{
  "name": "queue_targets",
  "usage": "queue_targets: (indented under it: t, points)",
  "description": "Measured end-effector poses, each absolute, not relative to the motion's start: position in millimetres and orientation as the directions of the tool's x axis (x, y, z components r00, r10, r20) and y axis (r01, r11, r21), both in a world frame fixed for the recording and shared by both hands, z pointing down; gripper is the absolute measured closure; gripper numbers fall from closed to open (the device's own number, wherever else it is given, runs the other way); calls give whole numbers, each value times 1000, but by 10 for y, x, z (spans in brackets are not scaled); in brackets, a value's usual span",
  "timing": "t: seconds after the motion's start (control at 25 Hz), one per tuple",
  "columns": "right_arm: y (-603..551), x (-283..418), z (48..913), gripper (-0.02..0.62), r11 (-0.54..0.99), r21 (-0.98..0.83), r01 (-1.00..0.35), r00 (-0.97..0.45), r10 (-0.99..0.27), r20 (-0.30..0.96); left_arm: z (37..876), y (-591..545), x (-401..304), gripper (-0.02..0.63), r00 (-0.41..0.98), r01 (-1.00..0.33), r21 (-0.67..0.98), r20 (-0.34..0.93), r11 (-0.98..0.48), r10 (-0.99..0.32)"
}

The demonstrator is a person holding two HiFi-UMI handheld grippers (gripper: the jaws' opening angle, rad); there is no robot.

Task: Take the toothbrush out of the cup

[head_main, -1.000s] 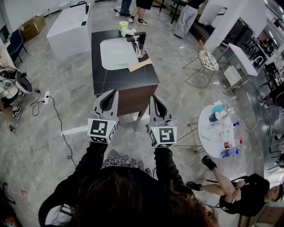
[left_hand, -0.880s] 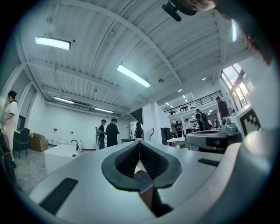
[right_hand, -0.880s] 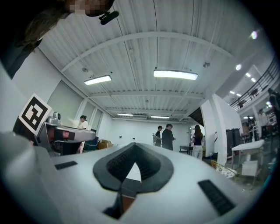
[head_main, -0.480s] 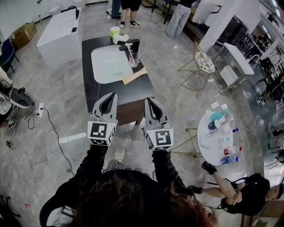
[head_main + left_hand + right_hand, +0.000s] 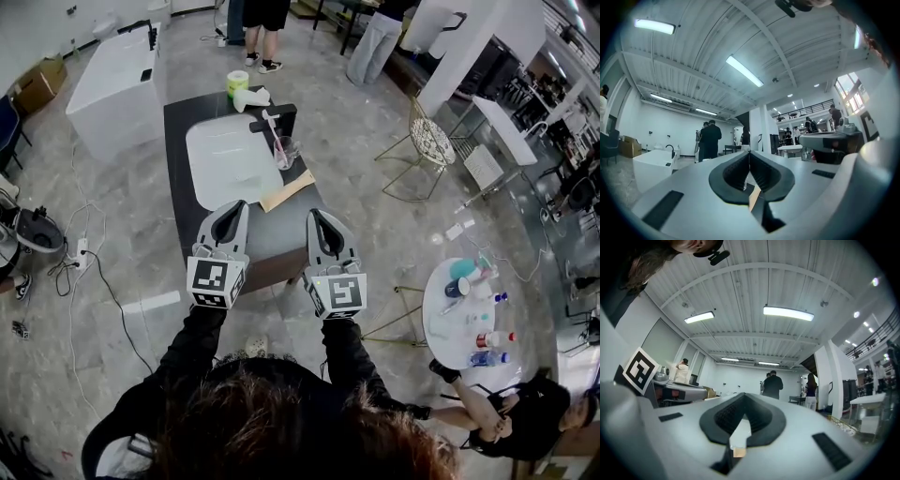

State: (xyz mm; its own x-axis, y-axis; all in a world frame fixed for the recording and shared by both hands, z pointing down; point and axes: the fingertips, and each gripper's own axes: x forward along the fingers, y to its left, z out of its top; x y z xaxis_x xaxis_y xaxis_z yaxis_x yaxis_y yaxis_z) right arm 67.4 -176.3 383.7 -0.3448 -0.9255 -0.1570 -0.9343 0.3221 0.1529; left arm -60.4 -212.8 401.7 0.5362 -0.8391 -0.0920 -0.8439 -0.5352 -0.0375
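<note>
I'm seeing a white basin sunk in a dark counter, bathtub behind it, and a round table with bottles off right.

Room to reach lies over the white basin and counter; a black faucet stands just beyond the cup (far side), tan card nearer.

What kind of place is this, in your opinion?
Probably a large open hall set up like a bathroom showroom, not a home bathroom: a freestanding bathtub and a vanity counter with a white sink stand alone on a wide stone floor.
</note>
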Motion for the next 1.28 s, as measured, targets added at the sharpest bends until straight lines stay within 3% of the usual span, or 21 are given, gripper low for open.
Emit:
queue_targets:
  t: [0.76, 1.28]
  points:
    - [-2555, 848, 3912, 591, 266, 145, -953, -286, -948, -141, 4200, -3015, -532, 598, 558, -830, -2, -52, -558, -828]
    - [-3469, 1087, 3969, 591, 347, 133, -929, -363, -922, -135, 4385, -3824, -214, 598, 511, -860, 17, 18, -511, -860]
